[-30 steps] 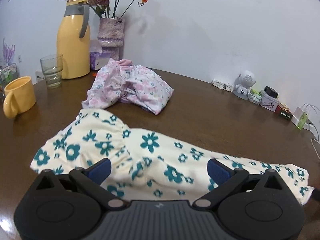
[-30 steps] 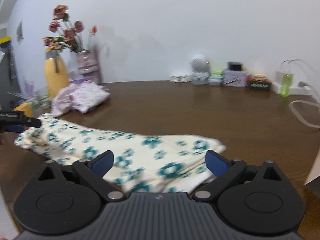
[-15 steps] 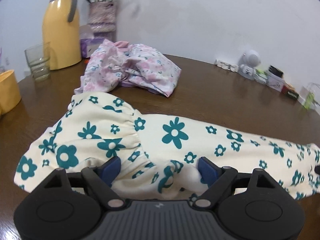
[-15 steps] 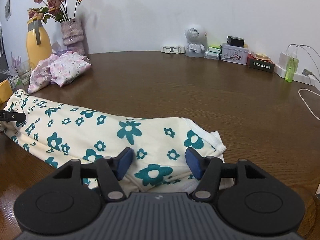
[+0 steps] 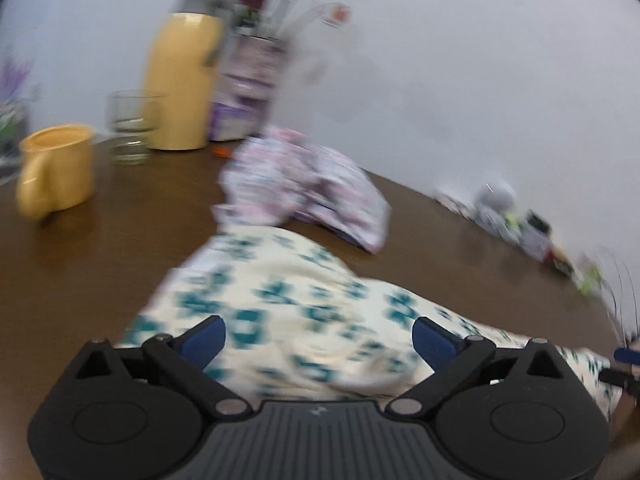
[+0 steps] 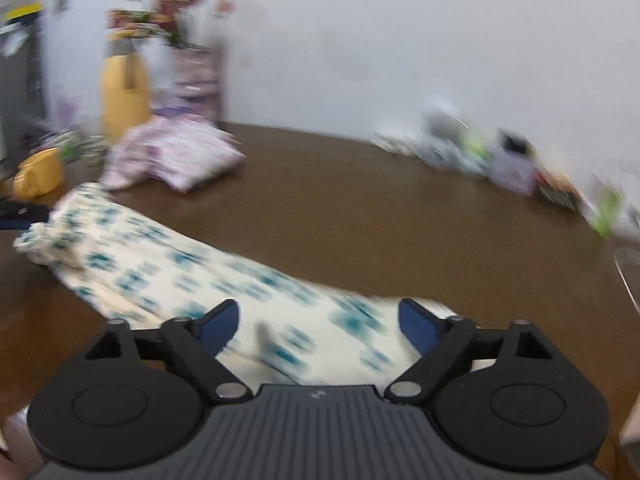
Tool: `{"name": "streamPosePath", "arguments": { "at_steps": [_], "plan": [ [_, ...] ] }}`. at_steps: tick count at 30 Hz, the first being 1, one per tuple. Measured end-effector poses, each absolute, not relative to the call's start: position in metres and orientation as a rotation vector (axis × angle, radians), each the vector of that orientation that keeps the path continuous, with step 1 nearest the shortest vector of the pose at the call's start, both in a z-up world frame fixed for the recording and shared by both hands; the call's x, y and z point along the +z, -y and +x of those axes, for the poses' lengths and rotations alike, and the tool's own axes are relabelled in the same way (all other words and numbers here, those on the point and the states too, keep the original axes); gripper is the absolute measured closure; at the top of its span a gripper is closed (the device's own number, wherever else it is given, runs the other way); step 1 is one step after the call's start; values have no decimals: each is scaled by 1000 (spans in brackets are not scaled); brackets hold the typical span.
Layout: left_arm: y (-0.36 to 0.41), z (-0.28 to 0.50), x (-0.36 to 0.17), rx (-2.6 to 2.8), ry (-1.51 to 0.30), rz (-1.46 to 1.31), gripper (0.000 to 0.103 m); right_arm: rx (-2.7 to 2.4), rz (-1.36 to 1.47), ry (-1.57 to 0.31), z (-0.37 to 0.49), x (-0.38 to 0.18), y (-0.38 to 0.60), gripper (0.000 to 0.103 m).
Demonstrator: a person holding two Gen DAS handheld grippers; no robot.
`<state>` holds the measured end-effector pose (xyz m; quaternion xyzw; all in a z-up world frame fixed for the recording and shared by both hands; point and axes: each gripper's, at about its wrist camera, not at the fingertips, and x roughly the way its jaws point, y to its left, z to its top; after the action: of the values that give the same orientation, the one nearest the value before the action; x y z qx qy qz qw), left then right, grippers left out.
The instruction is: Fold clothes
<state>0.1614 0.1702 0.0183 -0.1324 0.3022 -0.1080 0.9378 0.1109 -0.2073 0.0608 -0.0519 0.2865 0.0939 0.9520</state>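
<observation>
Left gripper (image 5: 318, 338) is sitting with its jaws spread wide, having just been opening, and the cream garment (image 5: 288, 300) is lying between them and running out ahead (nothing pinched, the pads aren't pressing it). Right gripper (image 6: 318, 322) is doing the same thing at the other end: jaws have just been opening and are standing wide over the cloth (image 6: 224, 284), which is stretching away to its left across the table (image 6: 360, 208). Both views are pretty blurry. Past the left fingers, the pink floral bundle (image 5: 308, 188) is lying just beyond the garment, with a glass (image 5: 130, 126), yellow mug (image 5: 56, 170) and yellow jug (image 5: 182, 84) further off to the left.
</observation>
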Motion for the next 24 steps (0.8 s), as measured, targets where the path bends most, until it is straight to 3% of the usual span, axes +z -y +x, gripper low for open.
{"name": "streamPosePath", "arguments": {
  "at_steps": [4,8,15,23,24],
  "plan": [
    [-209,169,7,-127,-667,-337,3,329,-173,-575,134,64,146,9],
    [-224,186,-2,-153,-697,-354,2,444,-211,-598,162,60,83,31],
    [-220,220,-8,-170,-728,-323,7,520,-236,-610,185,54,20,31],
    [-207,232,-10,-151,-727,-279,48,548,-235,-647,193,43,9,31],
    [-208,233,-10,-143,-727,-287,56,553,-233,-652,194,41,8,31]
  ]
}}
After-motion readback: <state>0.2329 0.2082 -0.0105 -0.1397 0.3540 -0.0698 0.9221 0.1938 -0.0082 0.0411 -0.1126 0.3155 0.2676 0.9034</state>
